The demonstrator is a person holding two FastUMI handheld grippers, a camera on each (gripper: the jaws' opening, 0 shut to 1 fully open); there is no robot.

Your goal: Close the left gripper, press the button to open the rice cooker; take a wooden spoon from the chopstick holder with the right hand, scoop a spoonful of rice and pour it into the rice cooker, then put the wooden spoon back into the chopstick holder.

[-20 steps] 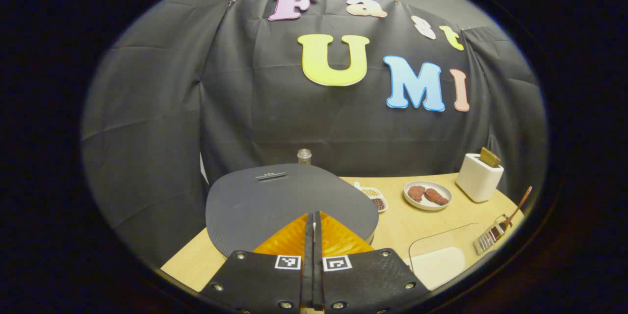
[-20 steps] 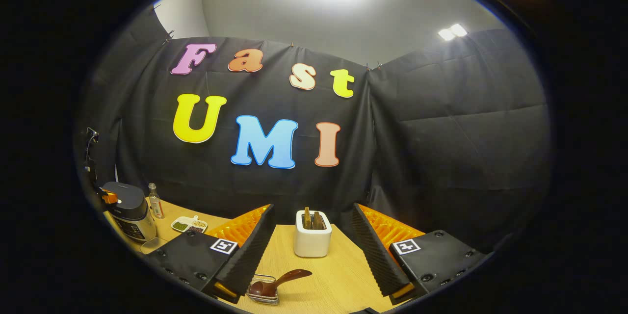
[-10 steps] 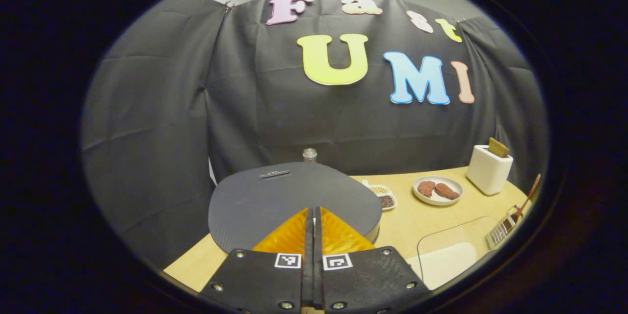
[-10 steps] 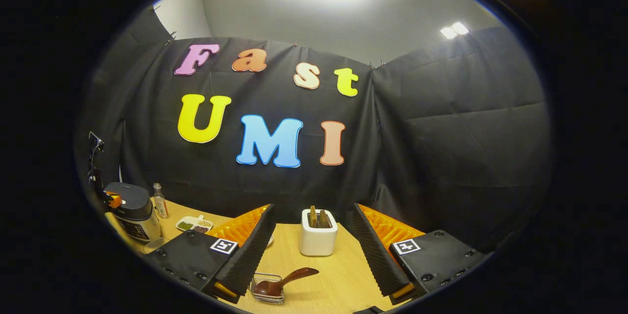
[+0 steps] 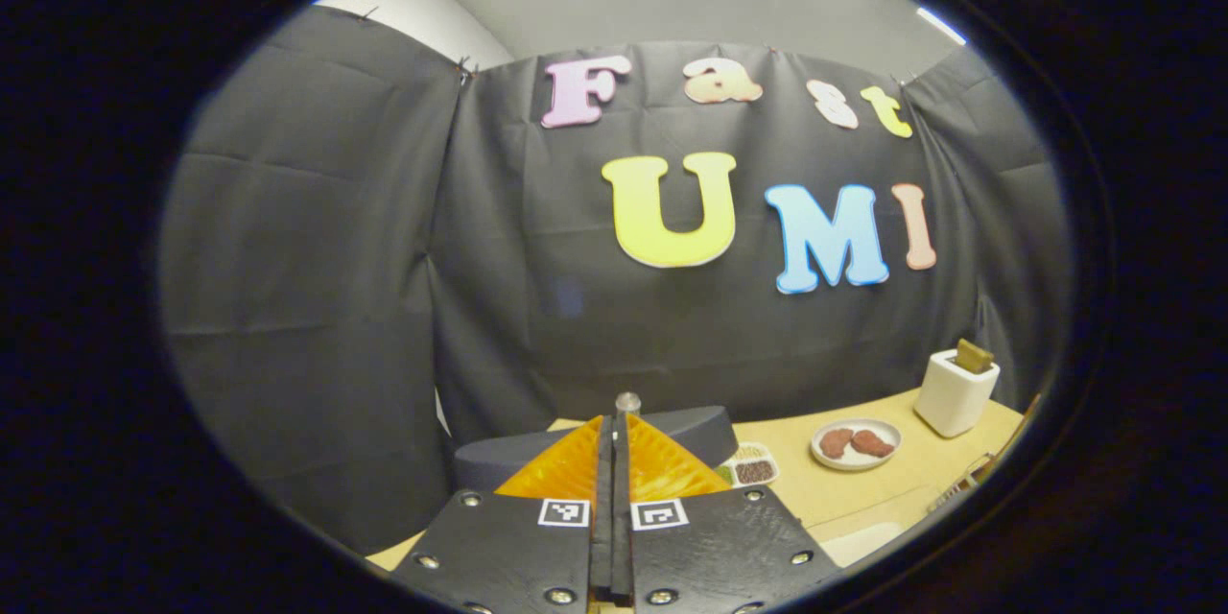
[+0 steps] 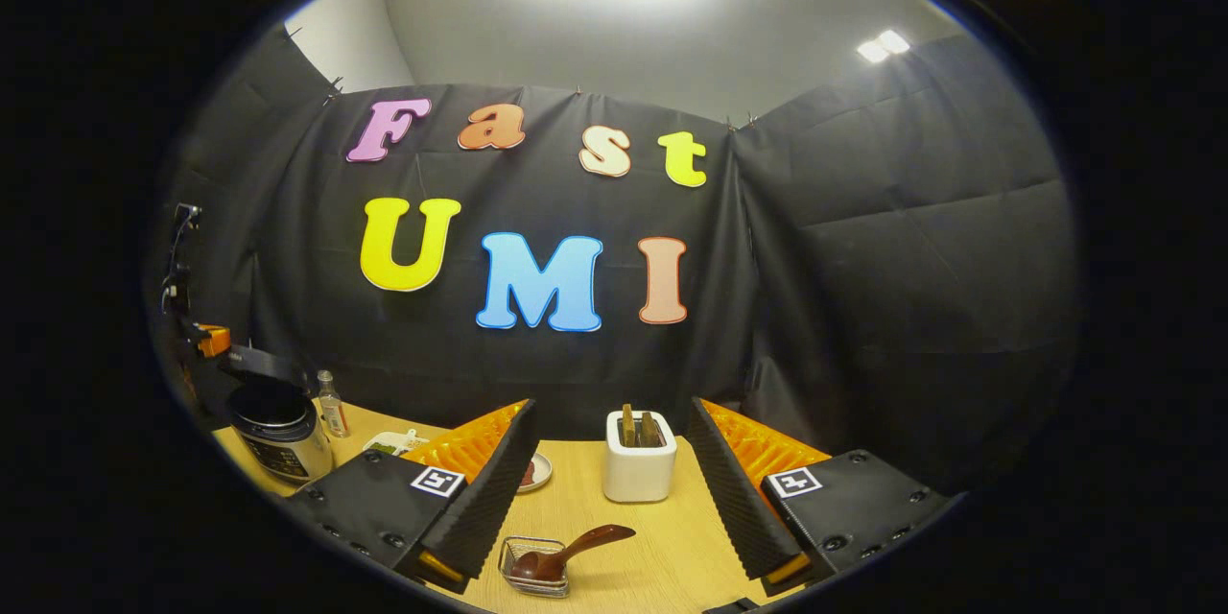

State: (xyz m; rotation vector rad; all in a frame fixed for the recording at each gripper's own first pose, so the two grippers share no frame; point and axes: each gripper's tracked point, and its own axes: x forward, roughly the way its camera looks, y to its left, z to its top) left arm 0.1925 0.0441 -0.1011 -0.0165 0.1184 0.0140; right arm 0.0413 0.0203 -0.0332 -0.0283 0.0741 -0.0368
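A: Where is the rice cooker (image 5: 595, 446) sitting relative to the left gripper (image 5: 611, 422)?
B: In the left gripper view it is lying at the lower middle of the frame, right behind the gripper's tips, its dark lid (image 5: 686, 424) showing edge-on. The jaws are pressing flat against each other with nothing between them. Whether they are touching the cooker, I cannot tell.

A: And in the right gripper view?
B: The cooker (image 6: 278, 427) is standing at the lower left of the frame with its lid (image 6: 261, 363) tilting up off the pot. The other gripper (image 6: 213, 339) is hanging just beside that lid.

A: What is the right gripper (image 6: 609, 460) doing?
B: Its jaws are standing wide apart, holding nothing. The wooden spoon (image 6: 566, 553) is lying low in the gap between them, near the bottom edge, its bowl resting in the wire chopstick holder (image 6: 533, 564) and its handle slanting up to the right.

A: Other containers?
B: A white toaster (image 6: 639, 465) is sitting mid-frame between the jaws with two brown slices in its slots. In the left gripper view, a white plate (image 5: 856, 442) at the lower right is carrying two reddish-brown pieces, and a small divided dish (image 5: 750, 465) beside the cooker is holding grains.
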